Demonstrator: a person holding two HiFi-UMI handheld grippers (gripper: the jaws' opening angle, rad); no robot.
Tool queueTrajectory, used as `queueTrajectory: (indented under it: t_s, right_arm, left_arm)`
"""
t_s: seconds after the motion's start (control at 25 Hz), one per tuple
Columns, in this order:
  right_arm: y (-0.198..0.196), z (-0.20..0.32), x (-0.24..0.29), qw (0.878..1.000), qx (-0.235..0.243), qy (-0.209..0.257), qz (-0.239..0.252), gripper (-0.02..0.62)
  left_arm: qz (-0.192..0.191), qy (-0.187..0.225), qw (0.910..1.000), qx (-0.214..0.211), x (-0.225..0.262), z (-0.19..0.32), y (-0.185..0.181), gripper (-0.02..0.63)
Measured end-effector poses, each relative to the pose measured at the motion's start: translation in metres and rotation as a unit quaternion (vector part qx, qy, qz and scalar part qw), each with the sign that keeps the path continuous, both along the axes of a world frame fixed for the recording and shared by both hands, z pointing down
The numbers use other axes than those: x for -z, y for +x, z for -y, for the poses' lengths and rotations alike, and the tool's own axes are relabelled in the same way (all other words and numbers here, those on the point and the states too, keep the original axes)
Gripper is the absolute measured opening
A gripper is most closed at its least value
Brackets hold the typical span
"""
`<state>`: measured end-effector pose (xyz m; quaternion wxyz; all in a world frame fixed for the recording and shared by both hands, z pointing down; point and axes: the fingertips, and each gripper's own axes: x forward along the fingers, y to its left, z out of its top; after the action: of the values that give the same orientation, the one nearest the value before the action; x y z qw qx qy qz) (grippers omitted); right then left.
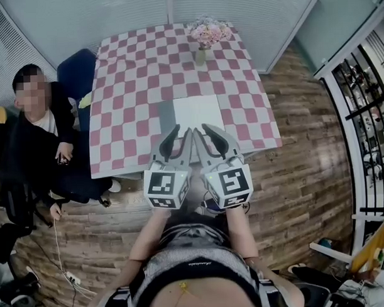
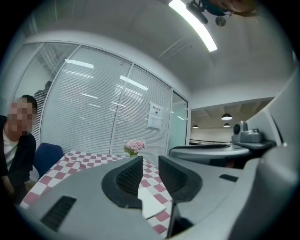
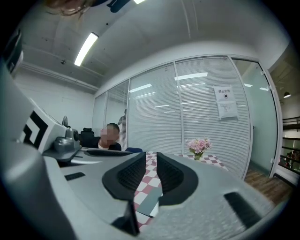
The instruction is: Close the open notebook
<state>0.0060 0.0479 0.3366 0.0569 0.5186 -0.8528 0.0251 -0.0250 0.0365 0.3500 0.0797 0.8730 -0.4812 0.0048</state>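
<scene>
1. The open notebook (image 1: 197, 112) is lying at the near edge of the checked table (image 1: 127, 89), dead ahead of both grippers, with its grey cover to the left and its white page to the right.
2. The left gripper (image 1: 183, 130) and right gripper (image 1: 200, 128) are hovering side by side, each with its jaws narrowly parted and gripping nothing.
3. The left gripper is sitting nearer the grey cover, which is likely the flap to swing over.

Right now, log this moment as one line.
notebook: open, flat on table | left gripper: open, empty | right gripper: open, empty | task: not yet done
</scene>
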Motion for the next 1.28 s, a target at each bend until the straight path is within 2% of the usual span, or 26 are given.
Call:
queueTrajectory:
  t_s: [0.72, 1.08, 1.28]
  right_arm:
    - [-0.022, 0.082, -0.008, 1.000, -0.029, -0.005, -0.006, 0.064]
    - [-0.030, 0.103, -0.017, 0.999, -0.043, -0.012, -0.018, 0.061]
    - [-0.028, 0.112, -0.017, 0.999, -0.042, -0.012, -0.019, 0.061]
  left_arm:
    - [-0.020, -0.013, 0.9996, -0.018, -0.010, 0.084, -0.030, 0.080]
    - [-0.026, -0.016, 0.9989, -0.036, -0.018, 0.108, -0.033, 0.080]
    - [-0.028, -0.021, 0.9990, -0.030, -0.022, 0.118, -0.034, 0.080]
